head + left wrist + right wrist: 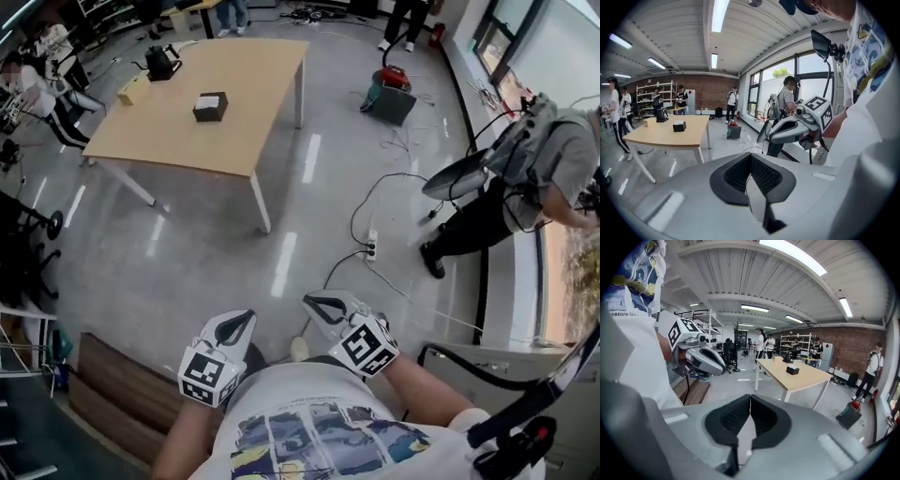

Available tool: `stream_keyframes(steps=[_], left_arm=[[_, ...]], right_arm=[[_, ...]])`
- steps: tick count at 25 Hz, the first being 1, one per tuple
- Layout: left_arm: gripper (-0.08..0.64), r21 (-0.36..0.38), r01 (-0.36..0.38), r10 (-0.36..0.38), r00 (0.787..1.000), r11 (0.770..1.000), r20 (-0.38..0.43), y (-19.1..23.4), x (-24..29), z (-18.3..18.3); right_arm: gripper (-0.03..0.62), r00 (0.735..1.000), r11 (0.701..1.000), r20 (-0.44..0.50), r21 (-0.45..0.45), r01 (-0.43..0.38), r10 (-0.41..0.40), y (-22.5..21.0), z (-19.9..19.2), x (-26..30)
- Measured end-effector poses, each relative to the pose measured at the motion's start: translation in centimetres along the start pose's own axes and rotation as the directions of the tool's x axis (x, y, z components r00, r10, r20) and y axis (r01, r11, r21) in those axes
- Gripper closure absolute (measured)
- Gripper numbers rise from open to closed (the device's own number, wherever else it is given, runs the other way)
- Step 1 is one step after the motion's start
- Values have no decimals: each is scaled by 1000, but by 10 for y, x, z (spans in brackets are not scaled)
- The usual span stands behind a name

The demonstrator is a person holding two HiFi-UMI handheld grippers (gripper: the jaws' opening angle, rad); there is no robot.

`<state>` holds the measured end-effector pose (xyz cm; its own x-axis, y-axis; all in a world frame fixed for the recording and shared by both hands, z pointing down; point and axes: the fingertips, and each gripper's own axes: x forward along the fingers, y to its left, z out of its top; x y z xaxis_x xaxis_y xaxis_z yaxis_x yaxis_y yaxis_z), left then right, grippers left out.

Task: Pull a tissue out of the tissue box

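Observation:
The tissue box (210,106) is dark with a white tissue on top. It sits on a light wooden table (253,131) far across the floor, and it also shows small in the left gripper view (679,125) and the right gripper view (792,370). My left gripper (246,319) and right gripper (314,302) are held side by side close to my chest, well away from the table. Both are shut with nothing between the jaws: left (751,157), right (750,399).
A black pot-like object (161,64) and a small tan box (133,90) also stand on the table. On the floor are a red machine (391,92) and a power strip with cables (372,246). A person (525,178) stands at the right, and a wooden bench (122,394) is near left.

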<state>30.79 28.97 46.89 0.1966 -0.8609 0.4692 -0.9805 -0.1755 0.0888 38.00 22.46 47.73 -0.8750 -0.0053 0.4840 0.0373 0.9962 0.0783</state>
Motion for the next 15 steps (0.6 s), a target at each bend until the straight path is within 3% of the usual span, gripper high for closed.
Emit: stream_keyframes(steps=[8,15], left_arm=[[557,-13,-72,72,997,997,-33,34,0,-4],[557,-77,-24,24,1000,997,-5,81,1,0]], right_arm=[[588,998,998,18,-8,-68,68,-1,15,35],[588,997,996,5,-25,-82,82,-8,44,86]])
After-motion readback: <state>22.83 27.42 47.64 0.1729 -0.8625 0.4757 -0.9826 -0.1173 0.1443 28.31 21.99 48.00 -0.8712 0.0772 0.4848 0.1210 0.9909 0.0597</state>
